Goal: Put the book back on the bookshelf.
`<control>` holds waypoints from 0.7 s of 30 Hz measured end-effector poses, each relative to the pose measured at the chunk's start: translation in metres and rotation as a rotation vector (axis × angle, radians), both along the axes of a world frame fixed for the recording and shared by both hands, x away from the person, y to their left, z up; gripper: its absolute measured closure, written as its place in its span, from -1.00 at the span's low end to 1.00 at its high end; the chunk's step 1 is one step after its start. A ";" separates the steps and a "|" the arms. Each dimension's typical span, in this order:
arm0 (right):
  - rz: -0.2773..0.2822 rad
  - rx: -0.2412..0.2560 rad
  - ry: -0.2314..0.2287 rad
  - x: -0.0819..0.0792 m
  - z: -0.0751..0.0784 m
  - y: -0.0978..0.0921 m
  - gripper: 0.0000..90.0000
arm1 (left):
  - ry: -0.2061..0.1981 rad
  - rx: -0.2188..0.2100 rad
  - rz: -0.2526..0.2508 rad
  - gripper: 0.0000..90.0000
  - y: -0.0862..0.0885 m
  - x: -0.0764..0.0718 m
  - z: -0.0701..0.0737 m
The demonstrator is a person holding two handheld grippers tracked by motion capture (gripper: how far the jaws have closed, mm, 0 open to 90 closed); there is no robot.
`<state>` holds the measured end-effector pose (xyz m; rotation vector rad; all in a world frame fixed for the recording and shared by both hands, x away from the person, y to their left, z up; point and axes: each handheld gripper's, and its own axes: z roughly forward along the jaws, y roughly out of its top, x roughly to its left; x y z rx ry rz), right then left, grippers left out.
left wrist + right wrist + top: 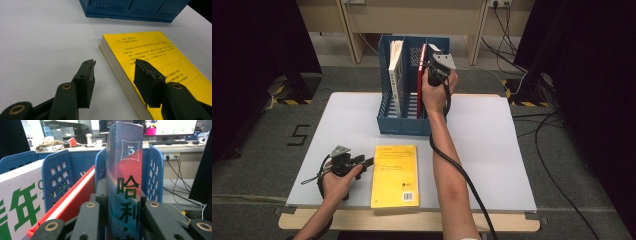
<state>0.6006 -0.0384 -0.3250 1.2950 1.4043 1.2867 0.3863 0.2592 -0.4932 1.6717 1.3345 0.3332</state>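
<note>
A white "3" in a square outline is printed near the top of the blue book spine [125,182], with the green characters "哈利" below it. A large green "年" is seen on the white book cover [18,202]. A black "5" is marked on the floor [298,135]. The print on the yellow book [160,65] is too small to be read.

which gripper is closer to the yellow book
Left. The left gripper sits open at the yellow book, jaws straddling its near edge. The right gripper is up at the blue file rack, clamped on a blue-spined book.
</note>
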 end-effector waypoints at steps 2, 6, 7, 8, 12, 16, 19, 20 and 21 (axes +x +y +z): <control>0.002 -0.006 0.008 0.001 -0.003 0.000 0.67 | 0.000 0.000 0.000 0.11 0.000 0.000 0.000; 0.005 -0.007 0.021 0.001 -0.009 0.000 0.66 | 0.001 0.000 -0.005 0.11 -0.001 0.000 0.000; 0.004 -0.010 0.027 0.001 -0.010 0.001 0.66 | 0.001 0.000 -0.007 0.11 -0.002 0.000 0.000; 0.009 -0.006 0.022 0.001 -0.011 0.001 0.66 | 0.002 0.002 -0.007 0.11 -0.002 0.000 -0.001; 0.010 -0.008 0.035 0.000 -0.010 0.001 0.66 | 0.001 0.002 -0.008 0.11 -0.003 0.000 -0.001; 0.018 -0.019 0.058 -0.003 -0.010 0.001 0.65 | 0.002 0.003 -0.011 0.11 -0.003 -0.001 -0.001; 0.038 -0.028 0.079 -0.007 -0.008 0.001 0.65 | 0.000 0.003 -0.009 0.11 -0.003 -0.001 -0.001; 0.044 -0.033 0.087 -0.009 -0.007 0.001 0.65 | -0.001 0.002 -0.011 0.11 -0.003 -0.001 -0.001; 0.049 -0.032 0.099 -0.011 -0.007 0.001 0.64 | -0.001 0.001 -0.012 0.11 -0.004 -0.002 -0.001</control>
